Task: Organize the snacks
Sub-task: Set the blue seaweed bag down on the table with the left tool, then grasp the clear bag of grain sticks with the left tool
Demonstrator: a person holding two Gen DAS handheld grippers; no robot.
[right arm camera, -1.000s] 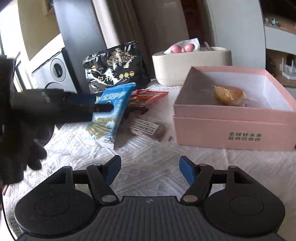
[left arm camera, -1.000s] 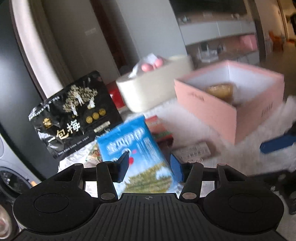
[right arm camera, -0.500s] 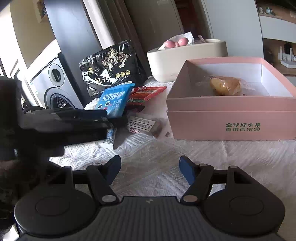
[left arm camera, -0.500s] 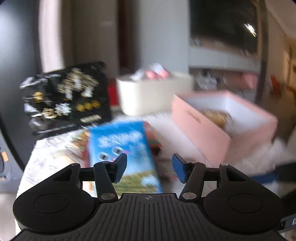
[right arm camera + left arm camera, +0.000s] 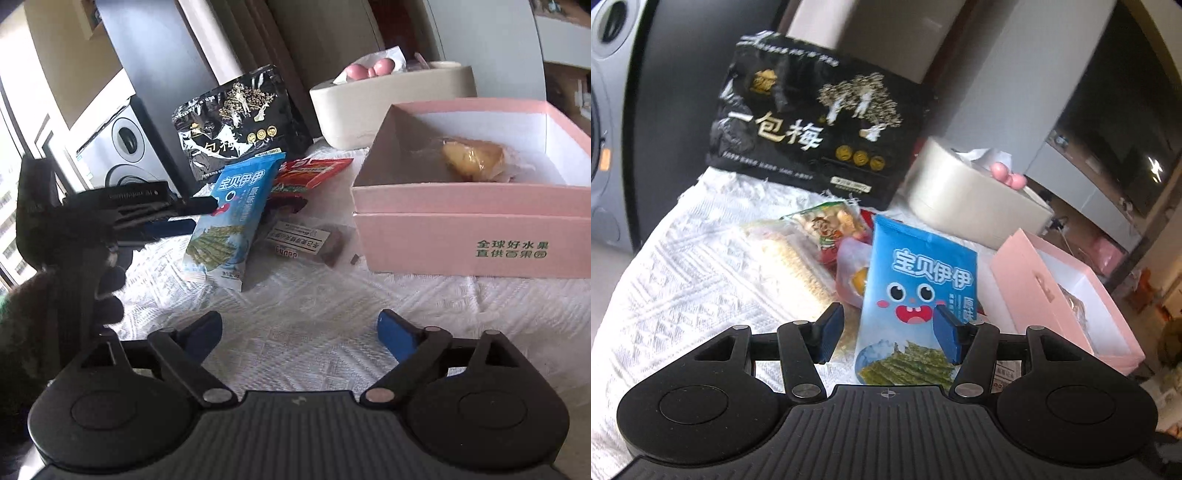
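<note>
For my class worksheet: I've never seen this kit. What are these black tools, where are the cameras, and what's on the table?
A person holds a two-finger gripper in each hand; a camera on each looks along its fingers, giving the two views. The left gripper has just been closing around a blue snack packet, not yet pinching it. The right gripper, jaws just opening, holds nothing. On the white cloth: a black plum bag and a pink box holding a wrapped pastry.

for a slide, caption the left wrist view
Left claw open around blue snack bag, pink box at right.
</note>
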